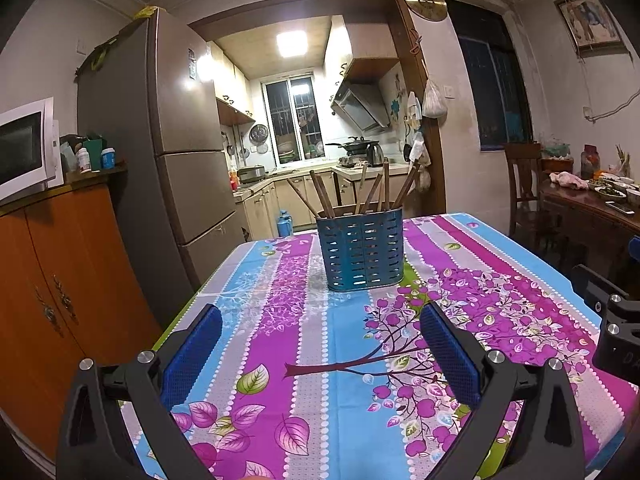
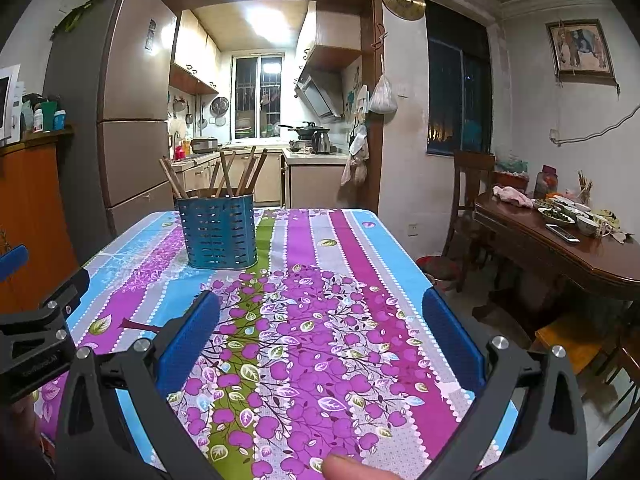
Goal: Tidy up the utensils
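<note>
A blue perforated utensil holder (image 1: pixel 362 254) stands upright on the flowered tablecloth (image 1: pixel 304 340), with several wooden chopsticks (image 1: pixel 320 196) sticking out of its top. My left gripper (image 1: pixel 322 316) hovers open over the near part of the table, well short of the holder, with nothing between its blue pads (image 1: pixel 192 354). In the right wrist view the same holder (image 2: pixel 218 234) sits at the far left of the table, chopsticks (image 2: pixel 226 176) leaning in it. My right gripper (image 2: pixel 320 304) is open and empty above the cloth (image 2: pixel 340 280). No loose utensil shows on the table.
An orange cabinet (image 1: pixel 60 280) with a microwave (image 1: pixel 24 148) and a tall fridge (image 1: pixel 168 152) stand left of the table. A dark dining table (image 2: pixel 560 240) with dishes and a chair (image 2: pixel 472 200) stand to the right. A fingertip (image 2: pixel 344 468) shows at the bottom edge.
</note>
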A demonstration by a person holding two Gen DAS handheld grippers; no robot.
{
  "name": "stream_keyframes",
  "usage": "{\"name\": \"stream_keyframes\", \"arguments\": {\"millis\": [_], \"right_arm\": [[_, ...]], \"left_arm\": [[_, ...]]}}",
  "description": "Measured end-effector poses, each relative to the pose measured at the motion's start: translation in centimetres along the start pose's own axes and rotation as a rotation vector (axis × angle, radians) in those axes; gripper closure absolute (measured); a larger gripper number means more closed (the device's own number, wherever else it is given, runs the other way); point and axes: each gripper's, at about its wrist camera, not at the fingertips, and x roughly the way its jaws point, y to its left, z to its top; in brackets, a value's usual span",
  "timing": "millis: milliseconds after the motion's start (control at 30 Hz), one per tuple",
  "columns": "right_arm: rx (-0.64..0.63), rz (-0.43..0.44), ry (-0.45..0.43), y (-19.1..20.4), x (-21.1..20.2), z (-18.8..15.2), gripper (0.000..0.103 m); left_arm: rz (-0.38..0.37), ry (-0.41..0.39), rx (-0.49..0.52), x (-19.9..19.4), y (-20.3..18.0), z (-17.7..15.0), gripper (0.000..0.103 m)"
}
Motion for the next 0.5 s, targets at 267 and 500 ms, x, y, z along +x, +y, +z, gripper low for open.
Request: {"name": "stream_keyframes", "arguments": {"millis": [267, 500], "right_arm": [[-0.016, -0.004, -0.015, 0.12, -0.21, 0.31, 0.005], [-0.036, -0.005, -0.035, 0.49, -0.63, 0.88, 0.005]], "left_arm": [[0.001, 0.0, -0.002, -0.07, 0.01, 0.03, 0.004], [0.005, -0.002, -0.013, -0.16, 0.11, 0.12, 0.004]]}}
